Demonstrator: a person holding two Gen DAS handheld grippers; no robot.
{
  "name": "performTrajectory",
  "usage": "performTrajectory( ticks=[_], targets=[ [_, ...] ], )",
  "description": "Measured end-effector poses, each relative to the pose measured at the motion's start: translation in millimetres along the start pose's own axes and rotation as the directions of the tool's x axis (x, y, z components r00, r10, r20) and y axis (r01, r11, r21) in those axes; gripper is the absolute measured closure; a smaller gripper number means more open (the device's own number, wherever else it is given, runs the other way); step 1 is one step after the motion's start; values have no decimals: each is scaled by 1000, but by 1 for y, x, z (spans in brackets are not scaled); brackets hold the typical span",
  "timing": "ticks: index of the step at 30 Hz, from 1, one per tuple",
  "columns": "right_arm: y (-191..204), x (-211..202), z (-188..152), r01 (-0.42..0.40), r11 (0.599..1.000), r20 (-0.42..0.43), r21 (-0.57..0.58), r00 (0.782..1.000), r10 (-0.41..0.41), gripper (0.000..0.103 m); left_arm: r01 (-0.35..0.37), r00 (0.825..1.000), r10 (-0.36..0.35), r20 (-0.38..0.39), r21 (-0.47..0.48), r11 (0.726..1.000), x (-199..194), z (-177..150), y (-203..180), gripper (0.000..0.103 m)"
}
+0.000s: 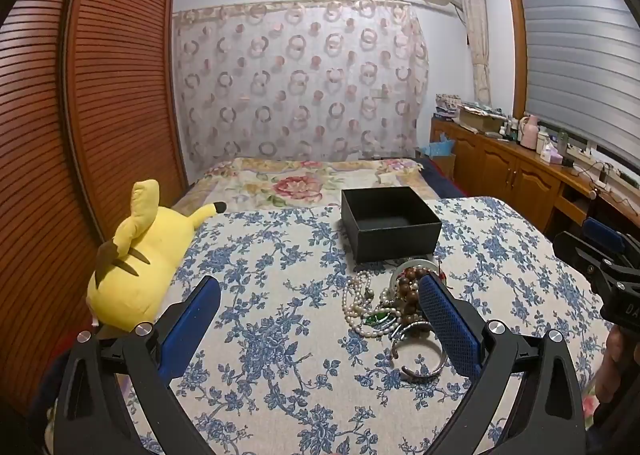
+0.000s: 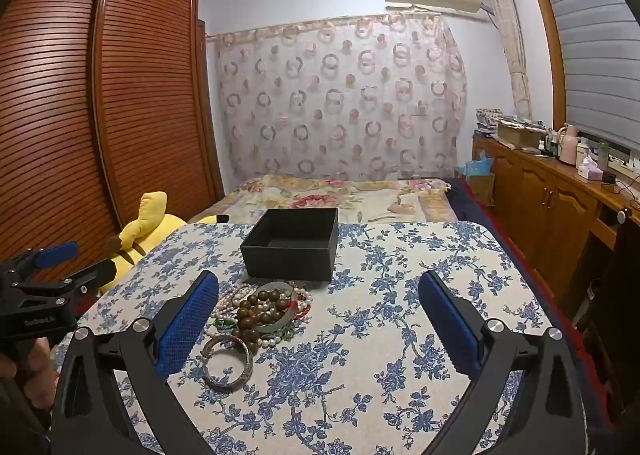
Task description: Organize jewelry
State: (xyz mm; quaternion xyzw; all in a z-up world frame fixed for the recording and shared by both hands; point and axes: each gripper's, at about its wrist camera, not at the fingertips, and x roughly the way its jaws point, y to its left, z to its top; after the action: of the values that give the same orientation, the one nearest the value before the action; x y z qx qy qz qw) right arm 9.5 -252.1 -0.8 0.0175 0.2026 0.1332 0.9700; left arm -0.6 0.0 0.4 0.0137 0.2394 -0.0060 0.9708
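Jewelry lies in a loose heap [image 2: 260, 315] on the blue-and-white floral tablecloth [image 2: 400, 335], just in front of an open, square black cardboard box [image 2: 292, 251] whose visible interior holds nothing. The heap comprises a strand of white pearls [image 1: 356, 307], a string of round brown wooden beads [image 2: 256, 311], a pale green bangle [image 2: 288, 307], a small green stone pendant [image 1: 378, 319] and, nearest the cameras, a dark mottled bangle [image 2: 228, 363] lying flat. Left gripper [image 1: 320, 319] hovers above the cloth with its blue-padded fingers [image 1: 192, 327] spread wide apart, gripping nothing; its right finger overlaps the heap in the left wrist view. Right gripper [image 2: 320, 319] is likewise spread wide with nothing between its fingers [image 2: 450, 323], the heap sitting beside its left finger. A yellow plush toy [image 1: 136, 267] rests at the left edge of the table, against a brown louvered wardrobe [image 1: 80, 135].
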Motion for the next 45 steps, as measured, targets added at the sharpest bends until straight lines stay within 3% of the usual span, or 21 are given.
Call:
performTrajectory(
  ticks=[45],
  targets=[
    [2,-2,1,2,1000,-3,-3,1000,-2,2,5,1000,-5,8,-11,1000,-3,1,1,7]
  ],
)
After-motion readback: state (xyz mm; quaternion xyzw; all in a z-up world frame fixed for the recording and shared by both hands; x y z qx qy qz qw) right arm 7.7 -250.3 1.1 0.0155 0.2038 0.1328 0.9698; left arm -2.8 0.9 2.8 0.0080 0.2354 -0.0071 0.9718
